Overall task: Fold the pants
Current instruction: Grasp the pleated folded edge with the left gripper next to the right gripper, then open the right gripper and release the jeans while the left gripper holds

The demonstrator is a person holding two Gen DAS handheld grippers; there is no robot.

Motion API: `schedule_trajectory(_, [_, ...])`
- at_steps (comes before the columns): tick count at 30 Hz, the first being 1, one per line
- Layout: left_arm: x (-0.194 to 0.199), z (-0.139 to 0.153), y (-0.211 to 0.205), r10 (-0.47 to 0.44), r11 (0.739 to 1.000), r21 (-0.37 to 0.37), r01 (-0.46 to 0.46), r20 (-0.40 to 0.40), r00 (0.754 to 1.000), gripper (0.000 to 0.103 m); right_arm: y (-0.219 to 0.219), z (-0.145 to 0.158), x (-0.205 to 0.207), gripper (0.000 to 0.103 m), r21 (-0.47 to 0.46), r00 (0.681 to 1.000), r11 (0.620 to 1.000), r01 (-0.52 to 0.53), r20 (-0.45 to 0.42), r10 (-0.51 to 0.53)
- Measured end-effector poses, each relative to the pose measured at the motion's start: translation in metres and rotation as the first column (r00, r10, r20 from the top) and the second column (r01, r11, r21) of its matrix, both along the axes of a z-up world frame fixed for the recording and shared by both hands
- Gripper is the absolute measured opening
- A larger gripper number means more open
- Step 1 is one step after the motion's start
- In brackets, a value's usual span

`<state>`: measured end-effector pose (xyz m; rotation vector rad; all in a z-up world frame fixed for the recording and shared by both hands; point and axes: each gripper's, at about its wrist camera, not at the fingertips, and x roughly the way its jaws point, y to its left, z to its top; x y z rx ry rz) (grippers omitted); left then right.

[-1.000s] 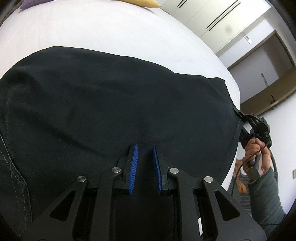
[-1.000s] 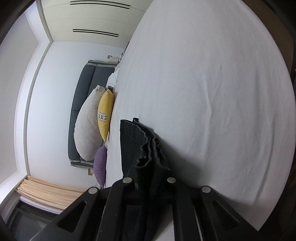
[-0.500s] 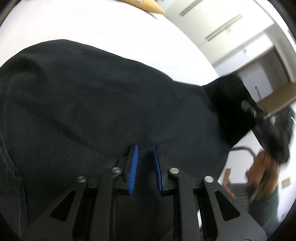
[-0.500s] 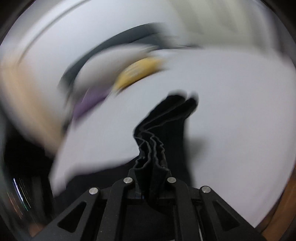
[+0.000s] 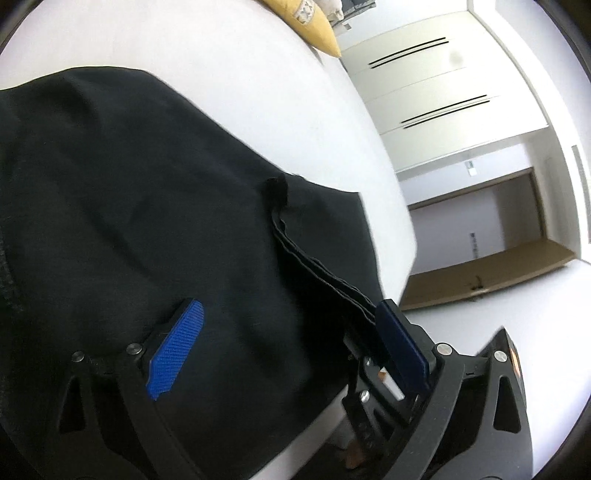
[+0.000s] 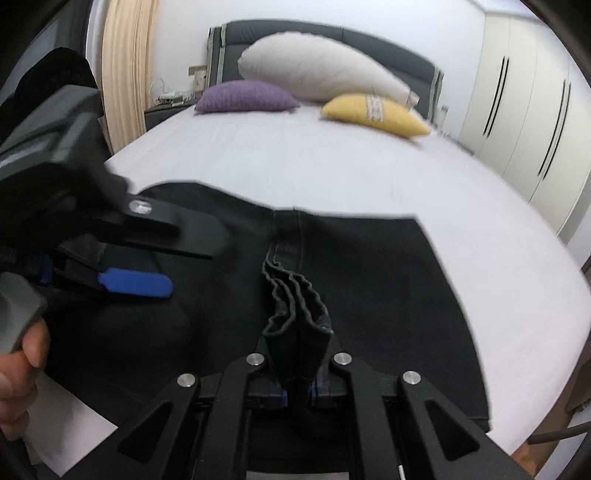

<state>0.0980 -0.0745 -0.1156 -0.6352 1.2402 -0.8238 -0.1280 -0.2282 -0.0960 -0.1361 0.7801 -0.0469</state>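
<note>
The left gripper [image 5: 291, 339] is seen in the left wrist view with its blue pads [image 5: 177, 347] spread wide apart and nothing clamped between them. Beneath it, the black pants [image 5: 129, 206] are spread over the white bed [image 5: 229, 74]. A pleated stack of hem edges [image 5: 317, 266] is seen running toward the right pad; contact cannot be confirmed. A yellow cushion [image 5: 314, 22] is noted at the head of the bed.

In the right wrist view, the right gripper [image 6: 297, 395] is closed on the bunched leg hems [image 6: 295, 306], which stand up from its jaws. The hems appear to have been carried over the upper part of the pants [image 6: 388, 277], judged to form a lengthwise fold. The left gripper [image 6: 122, 266] is seen open alongside, presumably positioned to receive or steady the layers. A grey pillow [image 6: 321, 70] and a purple cushion [image 6: 243, 98] are recorded beyond.
</note>
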Motion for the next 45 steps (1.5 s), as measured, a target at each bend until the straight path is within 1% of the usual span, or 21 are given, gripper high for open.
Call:
schedule_trajectory(4, [0.014, 0.006, 0.004, -0.001, 0.998, -0.067, -0.002, -0.044, 0.999, 0.095, 0.024, 0.014, -0.004, 0.009, -0.053, 0.999, 0.998, -0.014, 0.051, 0.016])
schedule_trajectory(7, [0.026, 0.010, 0.008, -0.010, 0.996, -0.092, 0.005, -0.054, 0.998, 0.094, 0.043, 0.021, -0.004, 0.009, -0.084, 0.996, 0.995, -0.050, 0.071, 0.056])
schedule_trajectory(9, [0.032, 0.012, 0.011, -0.021, 0.995, -0.103, 0.014, -0.065, 0.998, 0.088, 0.052, 0.023, -0.003, 0.009, -0.082, 0.994, 0.994, -0.071, 0.072, 0.077])
schedule_trajectory(10, [0.035, 0.012, 0.011, -0.035, 0.994, -0.104, 0.028, -0.070, 0.997, 0.068, 0.057, 0.023, -0.002, 0.009, -0.082, 0.994, 0.993, -0.081, 0.069, 0.087])
schedule_trajectory(11, [0.038, 0.012, 0.011, -0.055, 0.995, -0.093, 0.048, -0.074, 0.996, 0.042, 0.060, 0.023, -0.001, 0.009, -0.084, 0.993, 0.993, -0.088, 0.066, 0.094])
schedule_trajectory(14, [0.043, 0.016, 0.014, -0.104, 0.994, -0.034, 0.103, -0.049, 0.993, 0.017, 0.071, 0.024, 0.001, 0.009, -0.090, 0.991, 0.990, -0.110, 0.063, 0.116])
schedule_trajectory(17, [0.047, 0.023, 0.021, -0.144, 0.989, 0.019, 0.144, -0.013, 0.989, 0.008, 0.083, 0.025, 0.001, 0.009, -0.100, 0.988, 0.986, -0.136, 0.059, 0.143])
schedule_trajectory(21, [0.048, 0.034, 0.041, -0.199, 0.976, 0.106, 0.192, 0.052, 0.979, 0.008, 0.099, 0.026, 0.005, 0.009, -0.112, 0.981, 0.977, -0.180, 0.052, 0.186])
schedule_trajectory(24, [0.048, 0.035, 0.061, -0.206, 0.972, 0.134, 0.195, 0.068, 0.976, 0.008, 0.112, 0.024, 0.006, 0.009, -0.117, 0.974, 0.969, -0.218, 0.040, 0.224])
schedule_trajectory(27, [0.048, 0.032, 0.078, -0.190, 0.972, 0.152, 0.179, 0.063, 0.980, 0.008, 0.125, 0.016, 0.010, 0.009, -0.120, 0.966, 0.959, -0.255, 0.016, 0.259])
schedule_trajectory(33, [0.045, 0.016, 0.111, -0.148, 0.974, 0.177, 0.138, 0.048, 0.988, 0.008, 0.145, 0.000, 0.019, 0.010, -0.116, 0.953, 0.946, -0.303, -0.042, 0.300])
schedule_trajectory(35, [0.052, 0.008, 0.113, -0.142, 0.970, 0.205, 0.130, 0.041, 0.989, 0.008, 0.146, -0.008, 0.026, 0.011, -0.117, 0.949, 0.943, -0.312, -0.078, 0.304])
schedule_trajectory(36, [0.052, 0.002, 0.116, -0.135, 0.964, 0.234, 0.124, 0.032, 0.990, 0.009, 0.146, -0.013, 0.029, 0.015, -0.112, 0.947, 0.942, -0.317, -0.100, 0.306])
schedule_trajectory(38, [0.051, -0.010, 0.117, -0.126, 0.965, 0.234, 0.119, 0.013, 0.992, 0.009, 0.138, -0.025, 0.043, 0.024, -0.063, 0.934, 0.941, -0.332, -0.163, 0.319])
schedule_trajectory(40, [0.047, -0.014, 0.115, -0.105, 0.971, 0.220, 0.099, 0.015, 0.994, 0.010, 0.133, -0.027, 0.044, 0.025, -0.039, 0.935, 0.946, -0.323, -0.165, 0.312])
schedule_trajectory(41, [0.046, -0.011, 0.119, -0.096, 0.971, 0.224, 0.088, 0.024, 0.995, 0.010, 0.127, -0.024, 0.044, 0.037, -0.003, 0.933, 0.945, -0.326, -0.165, 0.321])
schedule_trajectory(42, [0.045, -0.009, 0.123, -0.085, 0.969, 0.237, 0.074, 0.036, 0.996, 0.010, 0.118, -0.019, 0.043, 0.056, 0.063, 0.924, 0.939, -0.338, -0.168, 0.343])
schedule_trajectory(43, [0.046, -0.005, 0.108, -0.059, 0.959, 0.282, 0.040, 0.061, 0.996, 0.011, 0.111, -0.016, 0.042, 0.065, 0.107, 0.919, 0.933, -0.345, -0.165, 0.358])
schedule_trajectory(44, [0.040, 0.000, 0.123, -0.045, 0.949, 0.314, 0.017, 0.080, 0.996, 0.011, 0.103, -0.012, 0.039, 0.072, 0.155, 0.914, 0.923, -0.352, -0.157, 0.375])
schedule_trajectory(45, [0.040, 0.005, 0.129, -0.028, 0.942, 0.337, -0.006, 0.097, 0.995, 0.011, 0.090, -0.007, 0.035, 0.072, 0.215, 0.907, 0.909, -0.358, -0.152, 0.393])
